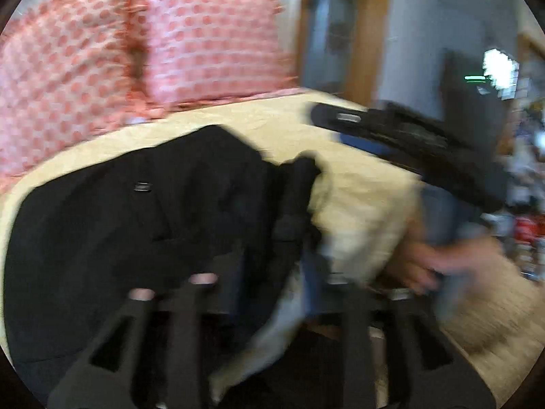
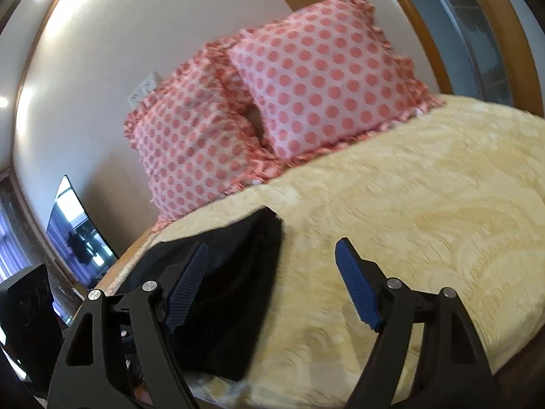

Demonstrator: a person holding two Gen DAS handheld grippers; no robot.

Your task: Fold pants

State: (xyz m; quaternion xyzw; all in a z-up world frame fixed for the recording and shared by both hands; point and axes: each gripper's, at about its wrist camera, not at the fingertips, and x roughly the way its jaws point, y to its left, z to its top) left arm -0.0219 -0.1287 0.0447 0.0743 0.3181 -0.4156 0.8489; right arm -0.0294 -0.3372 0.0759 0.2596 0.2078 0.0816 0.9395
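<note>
The black pants [image 1: 136,211] lie bunched on the yellow bedspread [image 1: 272,119]; they also show in the right wrist view [image 2: 231,293] at the bed's left edge. The left wrist view is blurred. My left gripper [image 1: 293,204] has black fabric over and between its fingers, and whether it grips it is unclear. My right gripper [image 2: 272,255] is open and empty, hovering above the bedspread [image 2: 408,204] just right of the pants. The right gripper also shows in the left wrist view [image 1: 391,136], held by a hand [image 1: 442,262].
Two pink polka-dot pillows [image 2: 323,78] lean at the head of the bed, also in the left wrist view [image 1: 211,41]. A TV screen [image 2: 78,231] and a black speaker [image 2: 27,303] stand left of the bed. A wooden door frame [image 1: 368,34] is behind.
</note>
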